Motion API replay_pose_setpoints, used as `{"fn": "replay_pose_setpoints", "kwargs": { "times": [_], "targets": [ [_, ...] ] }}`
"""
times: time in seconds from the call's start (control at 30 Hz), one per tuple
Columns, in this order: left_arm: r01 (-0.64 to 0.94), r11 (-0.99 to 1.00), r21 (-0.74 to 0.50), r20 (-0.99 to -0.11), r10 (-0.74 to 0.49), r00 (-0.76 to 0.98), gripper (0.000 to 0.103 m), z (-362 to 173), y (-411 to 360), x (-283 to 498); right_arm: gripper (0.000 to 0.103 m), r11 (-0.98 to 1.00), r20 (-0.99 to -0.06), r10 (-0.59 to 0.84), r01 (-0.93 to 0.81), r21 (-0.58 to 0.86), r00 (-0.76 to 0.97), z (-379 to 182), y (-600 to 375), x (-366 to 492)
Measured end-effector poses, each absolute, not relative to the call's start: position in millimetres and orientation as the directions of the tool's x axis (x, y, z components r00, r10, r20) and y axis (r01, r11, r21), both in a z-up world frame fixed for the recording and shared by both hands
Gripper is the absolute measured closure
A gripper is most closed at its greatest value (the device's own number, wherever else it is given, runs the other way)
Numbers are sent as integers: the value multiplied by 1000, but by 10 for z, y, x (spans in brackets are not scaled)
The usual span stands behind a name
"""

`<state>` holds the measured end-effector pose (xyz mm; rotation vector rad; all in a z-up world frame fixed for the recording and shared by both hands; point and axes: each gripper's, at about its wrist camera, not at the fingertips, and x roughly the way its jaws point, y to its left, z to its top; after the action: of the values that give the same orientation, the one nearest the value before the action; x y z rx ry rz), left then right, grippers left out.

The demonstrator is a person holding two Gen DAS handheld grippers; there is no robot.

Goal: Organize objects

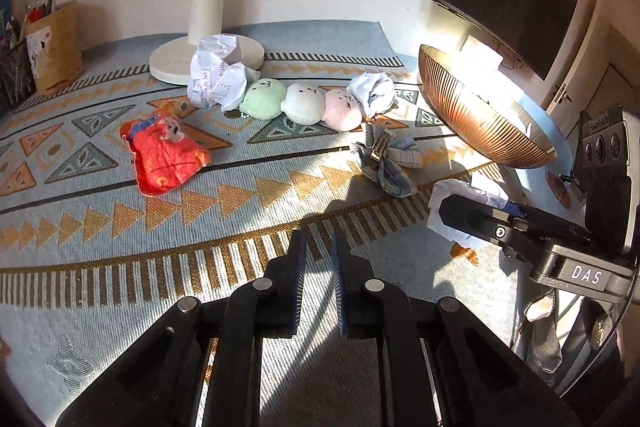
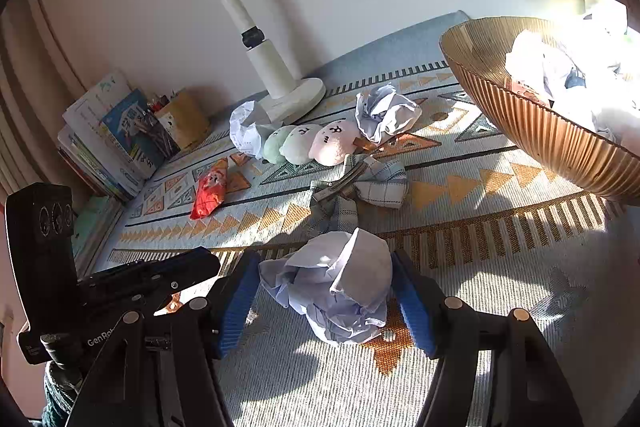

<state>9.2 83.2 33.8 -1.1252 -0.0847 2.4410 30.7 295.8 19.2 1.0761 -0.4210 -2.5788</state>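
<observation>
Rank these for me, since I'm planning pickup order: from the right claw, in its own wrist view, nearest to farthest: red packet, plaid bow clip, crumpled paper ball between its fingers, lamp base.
1. Crumpled paper ball, between the right claw fingers.
2. Plaid bow clip, just beyond.
3. Red packet, farther left.
4. Lamp base, at the back.

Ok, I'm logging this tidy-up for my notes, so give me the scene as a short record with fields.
surface: patterned cloth
bowl: ribbed, copper-coloured, crumpled paper inside
loose paper: three balls; one between the right gripper's fingers, one by the lamp base, one by the pink plush
plush: green, white, pink in a row
others: red packet, plaid bow
left gripper: shut, empty
right gripper: open around paper, pads not pressing
</observation>
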Motion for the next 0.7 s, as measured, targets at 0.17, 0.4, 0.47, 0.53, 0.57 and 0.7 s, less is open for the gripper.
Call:
{"fn": "replay_pose_setpoints", "kwargs": {
  "times": [0.17, 0.4, 0.47, 0.53, 0.57, 0.7],
  "targets": [
    [-332, -904, -270, -722, 418, -552, 84, 290, 765, 50, 34, -919, -635, -373, 176, 352, -677, 214, 2906, 336],
    [-290, -894, -341, -708, 447, -547, 73, 277, 634, 16, 34, -907, -626, -391, 166, 388, -675, 207, 2979, 334],
    [-275, -892, -358, -704, 452, -548, 71, 274, 595, 8, 34, -894, -613, -406, 156, 420, -678, 205, 3043, 338],
    [-262, -892, -368, -704, 451, -549, 69, 268, 565, 5, 33, -883, -603, -415, 142, 447, -682, 202, 3090, 343],
    [-256, -893, -371, -704, 450, -549, 68, 264, 555, 2, 32, -878, -602, -422, 139, 458, -678, 198, 3106, 340],
    [-230, -894, -384, -715, 446, -538, 68, 232, 520, -37, 21, -875, -616, -429, 135, 465, -661, 190, 3108, 319]
  ]
}}
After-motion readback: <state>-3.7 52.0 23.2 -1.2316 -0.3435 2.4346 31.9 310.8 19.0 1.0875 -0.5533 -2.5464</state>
